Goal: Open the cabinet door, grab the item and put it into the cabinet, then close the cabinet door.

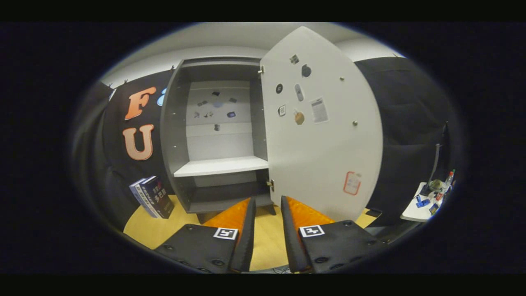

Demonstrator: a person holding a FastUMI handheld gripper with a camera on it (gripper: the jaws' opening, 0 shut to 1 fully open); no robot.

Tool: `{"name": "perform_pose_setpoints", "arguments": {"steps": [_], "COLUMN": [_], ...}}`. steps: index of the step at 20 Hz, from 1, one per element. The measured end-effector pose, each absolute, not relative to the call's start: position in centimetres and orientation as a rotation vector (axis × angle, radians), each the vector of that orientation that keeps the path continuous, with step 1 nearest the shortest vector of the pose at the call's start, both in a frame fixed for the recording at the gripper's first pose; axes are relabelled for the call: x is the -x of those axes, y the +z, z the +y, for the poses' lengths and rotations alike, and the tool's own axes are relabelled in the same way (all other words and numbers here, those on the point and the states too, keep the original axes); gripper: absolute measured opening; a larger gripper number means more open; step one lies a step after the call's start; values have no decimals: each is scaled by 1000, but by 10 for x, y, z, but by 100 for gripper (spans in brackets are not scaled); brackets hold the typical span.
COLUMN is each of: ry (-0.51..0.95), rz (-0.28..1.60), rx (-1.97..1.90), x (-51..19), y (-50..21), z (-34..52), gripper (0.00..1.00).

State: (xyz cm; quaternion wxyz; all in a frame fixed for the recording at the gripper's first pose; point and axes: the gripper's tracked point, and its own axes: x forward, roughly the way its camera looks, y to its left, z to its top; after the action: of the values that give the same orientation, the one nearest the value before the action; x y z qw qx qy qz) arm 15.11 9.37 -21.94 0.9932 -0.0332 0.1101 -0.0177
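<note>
pointing level at the cabinet [213,135], the gripper [268,205] holds its fingers apart with nothing between them. beyond them the cabinet door [320,135] stands swung wide open. two books [152,196] lean left of the cabinet on the wooden table [267,234].

Gripper camera looks forward along its fingers [246,222] — facing the nearby open cabinet [218,135].

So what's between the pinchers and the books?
Just bare wooden tabletop. In the gripper view, the open, empty gripper sits before the cabinet, and the books lean beside it.
</note>
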Motion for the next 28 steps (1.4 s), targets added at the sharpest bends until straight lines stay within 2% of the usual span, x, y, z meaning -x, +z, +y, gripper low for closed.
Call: {"name": "perform_pose_setpoints", "arguments": {"steps": [3,6,8,9,26,28], "ry": [7,38,57,66,44,50], "rz": [267,324,356,371,644,662], "rx": [94,122,136,139,147,140], "x": [-158,-164,-168,-170,-196,-196], "y": [-265,-311,-335,-346,-493,-499], "z": [102,114,121,123,104,103], "gripper": [80,84,97,99,98,83]}}
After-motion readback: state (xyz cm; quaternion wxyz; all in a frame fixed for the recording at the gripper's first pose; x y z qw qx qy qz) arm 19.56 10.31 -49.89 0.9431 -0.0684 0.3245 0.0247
